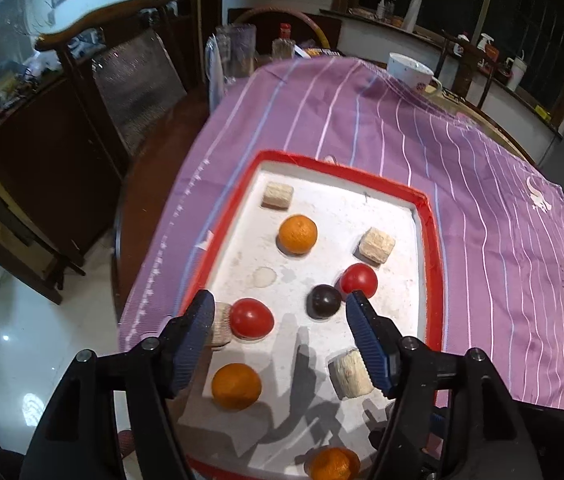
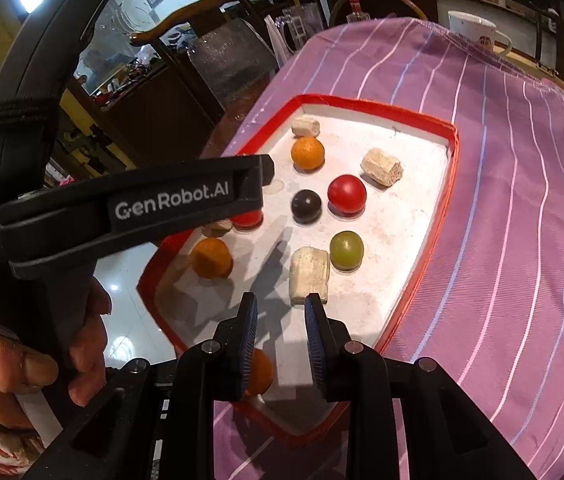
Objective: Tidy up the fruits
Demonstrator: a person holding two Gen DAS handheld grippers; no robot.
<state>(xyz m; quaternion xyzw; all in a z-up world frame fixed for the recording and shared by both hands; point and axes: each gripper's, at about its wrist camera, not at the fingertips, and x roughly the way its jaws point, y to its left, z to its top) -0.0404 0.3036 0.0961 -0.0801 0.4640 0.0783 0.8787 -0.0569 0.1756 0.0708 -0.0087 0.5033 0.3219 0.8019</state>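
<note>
A white tray with a red rim (image 1: 427, 216) (image 2: 451, 148) lies on the purple striped cloth. It holds oranges (image 1: 297, 234) (image 1: 236, 385) (image 2: 307, 153), red fruits (image 1: 251, 318) (image 1: 358, 280) (image 2: 346, 194), a dark plum (image 1: 323, 301) (image 2: 306, 206), a green fruit (image 2: 346, 250) and beige blocks (image 1: 376, 245) (image 2: 309, 276). My left gripper (image 1: 280, 312) is open and empty above the near red fruit and the plum. My right gripper (image 2: 281, 312) is partly open and empty over the tray's near end, just short of a beige block.
The left gripper's body (image 2: 130, 204) and the hand holding it cross the left of the right wrist view. A white mug (image 1: 409, 70) stands at the table's far edge. Wooden chair (image 1: 102, 40) and glass jars (image 1: 238, 52) stand beyond. The floor lies left.
</note>
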